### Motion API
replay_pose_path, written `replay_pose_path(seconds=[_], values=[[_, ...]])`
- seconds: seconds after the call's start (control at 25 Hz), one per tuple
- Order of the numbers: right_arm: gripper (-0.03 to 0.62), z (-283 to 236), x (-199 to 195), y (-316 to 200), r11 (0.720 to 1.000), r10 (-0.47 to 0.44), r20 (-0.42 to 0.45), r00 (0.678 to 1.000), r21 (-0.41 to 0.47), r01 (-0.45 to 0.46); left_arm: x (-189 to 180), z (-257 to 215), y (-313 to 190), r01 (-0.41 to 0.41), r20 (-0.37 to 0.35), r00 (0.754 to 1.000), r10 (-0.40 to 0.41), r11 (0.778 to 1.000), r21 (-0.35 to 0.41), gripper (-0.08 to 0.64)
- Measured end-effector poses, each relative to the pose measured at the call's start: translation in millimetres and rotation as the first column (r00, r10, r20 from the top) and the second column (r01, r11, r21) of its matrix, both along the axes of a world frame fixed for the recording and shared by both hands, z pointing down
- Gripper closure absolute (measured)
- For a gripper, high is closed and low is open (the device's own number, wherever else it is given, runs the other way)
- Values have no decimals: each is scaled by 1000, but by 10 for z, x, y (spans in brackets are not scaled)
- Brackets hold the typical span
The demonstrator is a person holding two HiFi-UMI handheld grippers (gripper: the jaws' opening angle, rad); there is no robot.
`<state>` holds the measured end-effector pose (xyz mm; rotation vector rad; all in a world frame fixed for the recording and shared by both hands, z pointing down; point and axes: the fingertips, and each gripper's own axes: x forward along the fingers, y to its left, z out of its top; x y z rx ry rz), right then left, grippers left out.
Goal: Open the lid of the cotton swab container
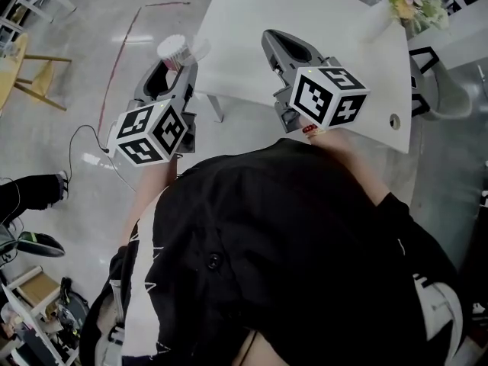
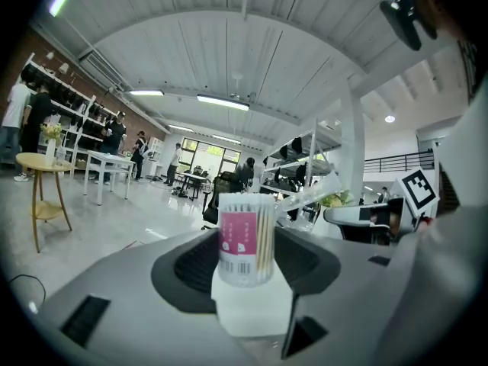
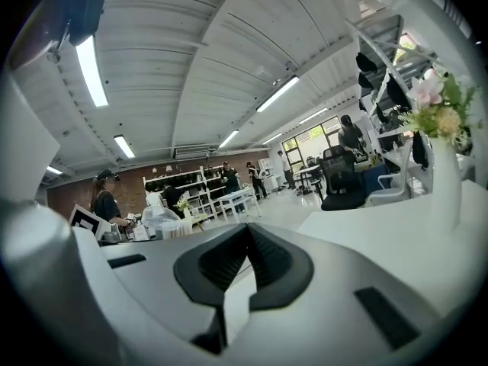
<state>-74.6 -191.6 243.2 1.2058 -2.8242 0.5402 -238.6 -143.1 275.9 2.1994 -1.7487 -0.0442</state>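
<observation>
Left gripper (image 2: 245,269): you have it clenched on the cotton swab container (image 2: 245,239), one jaw on each side of the body.
Container pose: it stands upright between your jaws, with the pink label and barcode facing the camera.
Container top: the white tips of the swabs (image 2: 245,199) show in a tight row at the rim.
Lid (image 2: 314,191): the clear lid is off the top and slants up and away on the side toward your right gripper; whether it still hangs on the rim cannot be told.
Container place: in the head view you hold it in the air over the floor (image 1: 91,67), just off the left edge of the white table (image 1: 252,67).
Right gripper (image 3: 242,239): your jaws are pressed together with nothing between them.
Right gripper place: it hangs over the white table, to the right of the container and apart from it.
Marker cubes: one sits at the rear of each gripper, left (image 1: 152,132) and right (image 1: 329,96).
Far corner: a vase of flowers (image 1: 412,2) stands on the table, well apart from both grippers.
</observation>
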Motion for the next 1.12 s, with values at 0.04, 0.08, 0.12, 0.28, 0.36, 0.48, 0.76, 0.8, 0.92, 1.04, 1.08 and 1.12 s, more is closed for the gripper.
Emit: replay_pose_path(seconds=[0.04, 0.08, 0.12, 0.28, 0.36, 0.48, 0.76, 0.8, 0.92, 1.04, 1.08, 1.12], values=[[589, 14, 19, 5, 1000, 6, -4, 1000, -5, -6, 3, 0, 2, 0, 1, 1000, 0, 1000, 0, 322], [589, 25, 36, 12, 1000, 11, -8, 1000, -9, -11, 7, -4, 3, -1, 2, 1000, 1, 1000, 0, 322], [589, 34, 50, 21, 1000, 15, -15, 1000, -11, -15, 12, -8, 6, -3, 2, 1000, 3, 1000, 0, 322], [589, 73, 83, 45, 1000, 24, -39, 999, -15, -25, 44, 15, 13, -15, 4, 1000, 15, 1000, -7, 322], [589, 101, 100, 43, 999, 25, -41, 999, -22, -26, 69, 43, 10, -20, 5, 1000, 20, 1000, -12, 322], [589, 123, 106, 42, 999, 24, -45, 999, -25, -25, 84, 57, 9, -22, 6, 1000, 22, 1000, -14, 322], [589, 164, 29, 27, 999, 4, -56, 998, -32, -6, 41, 73, -21, -19, 4, 1000, 19, 1000, -17, 322], [589, 167, 13, 27, 999, 2, -56, 998, -34, -4, 27, 76, -20, -18, 4, 1000, 18, 1000, -19, 322], [589, 185, -11, 13, 999, -3, -53, 999, -43, 0, 7, 86, -25, -14, 4, 1000, 14, 1000, -23, 322], [589, 204, -37, 8, 999, -6, -53, 999, -50, 4, -9, 90, -29, -12, 4, 1000, 13, 1000, -25, 322], [589, 209, -53, 11, 999, -7, -54, 999, -51, 4, -22, 90, -27, -12, 3, 1000, 13, 1000, -26, 322], [589, 214, -69, 14, 999, -8, -55, 998, -53, 5, -36, 93, -26, -12, 2, 1000, 12, 1000, -27, 322]])
